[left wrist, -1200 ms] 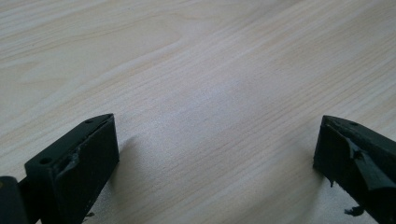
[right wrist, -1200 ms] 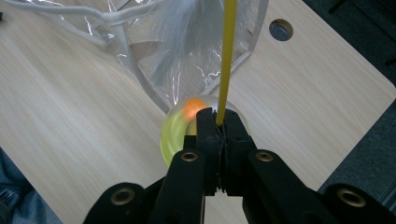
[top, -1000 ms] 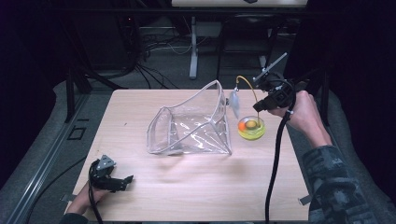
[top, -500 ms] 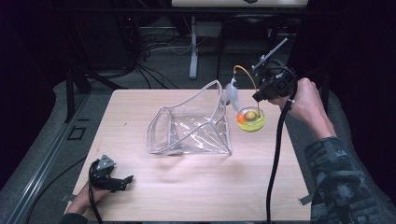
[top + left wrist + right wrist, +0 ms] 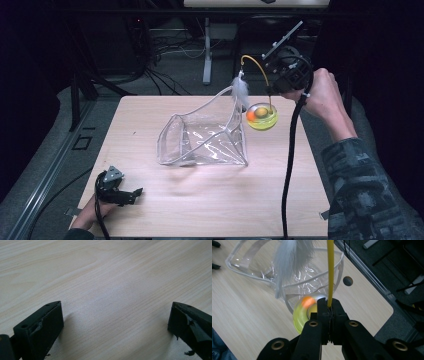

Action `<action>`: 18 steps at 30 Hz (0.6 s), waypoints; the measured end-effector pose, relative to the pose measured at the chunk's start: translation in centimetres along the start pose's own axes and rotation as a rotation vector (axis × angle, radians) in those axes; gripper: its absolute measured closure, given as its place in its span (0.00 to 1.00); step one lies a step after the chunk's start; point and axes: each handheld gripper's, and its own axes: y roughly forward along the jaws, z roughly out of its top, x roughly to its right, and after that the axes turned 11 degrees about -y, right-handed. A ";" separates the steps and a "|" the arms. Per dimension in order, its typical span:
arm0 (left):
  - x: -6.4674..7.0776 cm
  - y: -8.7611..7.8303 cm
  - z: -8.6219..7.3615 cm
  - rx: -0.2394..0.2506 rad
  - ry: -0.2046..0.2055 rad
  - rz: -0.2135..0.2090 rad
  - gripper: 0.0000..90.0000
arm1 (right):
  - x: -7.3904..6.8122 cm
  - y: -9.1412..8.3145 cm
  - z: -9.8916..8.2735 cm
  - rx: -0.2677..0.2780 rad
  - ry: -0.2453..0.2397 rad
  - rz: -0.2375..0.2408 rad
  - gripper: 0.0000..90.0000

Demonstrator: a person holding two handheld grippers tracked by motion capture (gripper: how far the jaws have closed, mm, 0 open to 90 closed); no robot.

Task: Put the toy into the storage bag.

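A pale wood-grain worktop (image 5: 150,120) stands on grey floor (image 5: 45,135) in a dark room, cables (image 5: 170,50) tangled behind it.

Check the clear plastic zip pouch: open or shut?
Open. The clear plastic zip pouch stands on the wooden table with its white-edged mouth gaping; nothing visible inside it.

High view: surface (image 5: 200,210) lit bright from overhead, surroundings near black, floor at frame edges dim. Soft short shadows beneath clear bag (image 5: 202,137); bright glare streaks on its plastic. Slight softness throughout, edges mildly bowed.

Left gripper view: even warm light, broad sheen at centre, soft shadows beside tongs; wood grain blurred toward top.

Right gripper view: feather (image 5: 292,255) and yellow dish (image 5: 303,313) blurred; tongs sharp; upper right dark.
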 end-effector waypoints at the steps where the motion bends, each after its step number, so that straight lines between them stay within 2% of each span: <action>1: 0.0 0.0 0.0 0.000 0.000 0.000 0.00 | -0.1 0.0 0.2 -0.003 -0.005 0.001 0.98; 6: 0.0 0.0 0.0 0.000 -0.001 0.000 0.00 | -0.4 -0.3 1.2 0.019 -0.016 0.001 0.98; 18: 0.0 0.0 0.0 0.000 -0.002 -0.001 0.00 | -1.2 -0.5 3.4 0.036 -0.042 -0.010 0.98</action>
